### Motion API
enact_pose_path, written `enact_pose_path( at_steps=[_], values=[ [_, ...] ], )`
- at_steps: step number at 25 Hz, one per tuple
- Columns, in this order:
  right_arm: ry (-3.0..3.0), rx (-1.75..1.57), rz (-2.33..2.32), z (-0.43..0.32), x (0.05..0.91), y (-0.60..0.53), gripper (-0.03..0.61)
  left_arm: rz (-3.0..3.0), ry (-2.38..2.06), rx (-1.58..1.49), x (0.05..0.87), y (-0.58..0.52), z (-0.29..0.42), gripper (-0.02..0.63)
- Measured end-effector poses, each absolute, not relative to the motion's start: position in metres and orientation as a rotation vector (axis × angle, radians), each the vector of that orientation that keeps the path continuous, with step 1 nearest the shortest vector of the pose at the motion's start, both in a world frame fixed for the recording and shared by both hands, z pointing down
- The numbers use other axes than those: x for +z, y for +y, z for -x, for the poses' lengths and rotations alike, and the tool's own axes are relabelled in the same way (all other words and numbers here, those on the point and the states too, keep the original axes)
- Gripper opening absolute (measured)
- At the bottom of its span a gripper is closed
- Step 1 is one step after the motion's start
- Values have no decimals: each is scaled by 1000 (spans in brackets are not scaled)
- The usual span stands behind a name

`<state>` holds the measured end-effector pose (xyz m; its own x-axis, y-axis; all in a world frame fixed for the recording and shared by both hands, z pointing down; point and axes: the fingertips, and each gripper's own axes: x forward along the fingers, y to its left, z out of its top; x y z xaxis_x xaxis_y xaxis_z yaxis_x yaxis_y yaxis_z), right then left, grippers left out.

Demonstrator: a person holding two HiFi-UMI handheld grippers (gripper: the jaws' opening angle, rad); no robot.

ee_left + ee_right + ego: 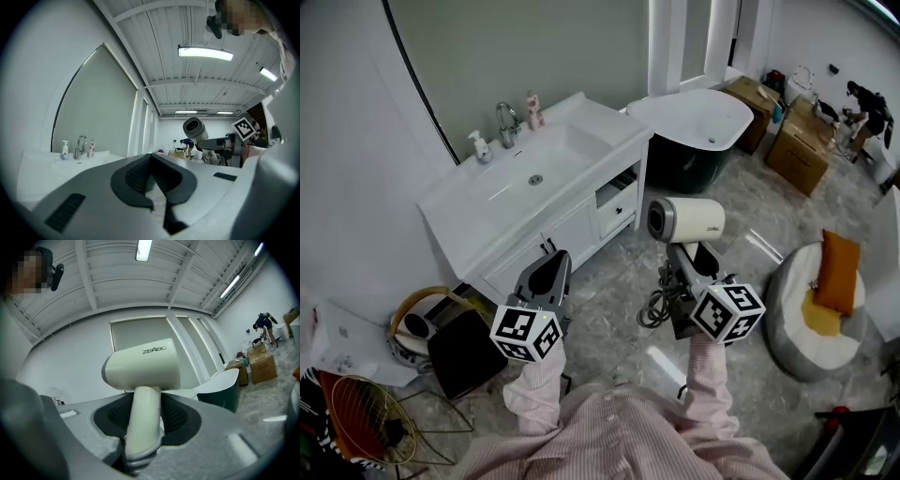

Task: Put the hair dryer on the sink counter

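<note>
A cream hair dryer (685, 220) (143, 365) stands upright in my right gripper (692, 267) (144, 418), whose jaws are shut on its handle; its dark cord (654, 307) loops below. It hangs over the floor, right of the white sink counter (609, 129). The dryer (196, 128) also shows in the left gripper view, to the right. My left gripper (546, 278) (153, 174) sits in front of the counter's cabinet doors, its jaws nearly together with nothing between them.
On the counter stand a tap (505, 123), a soap dispenser (480, 146) and a pink bottle (532, 110). A white bathtub (698, 122), cardboard boxes (799, 145), a round seat with an orange cushion (821, 302), a dark stool (465, 352) and a wire basket (358, 417) ring the floor.
</note>
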<state>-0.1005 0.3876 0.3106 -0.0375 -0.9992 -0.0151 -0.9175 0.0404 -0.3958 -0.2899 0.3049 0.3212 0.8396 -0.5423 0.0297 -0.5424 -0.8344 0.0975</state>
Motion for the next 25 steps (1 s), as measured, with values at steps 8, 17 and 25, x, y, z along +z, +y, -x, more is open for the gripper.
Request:
enact_pose_path(
  at_steps=[8, 17, 25],
  values=[
    [2042, -444, 1916, 91, 320, 362, 161, -2896, -882, -4, 326, 284, 280, 2],
    [2045, -446, 1909, 62, 328, 314, 161, -2895, -880, 9, 335, 236, 250, 2],
    [2026, -455, 1934, 23, 333, 246, 161, -2892, -817, -3, 339, 160, 202, 2]
  ],
)
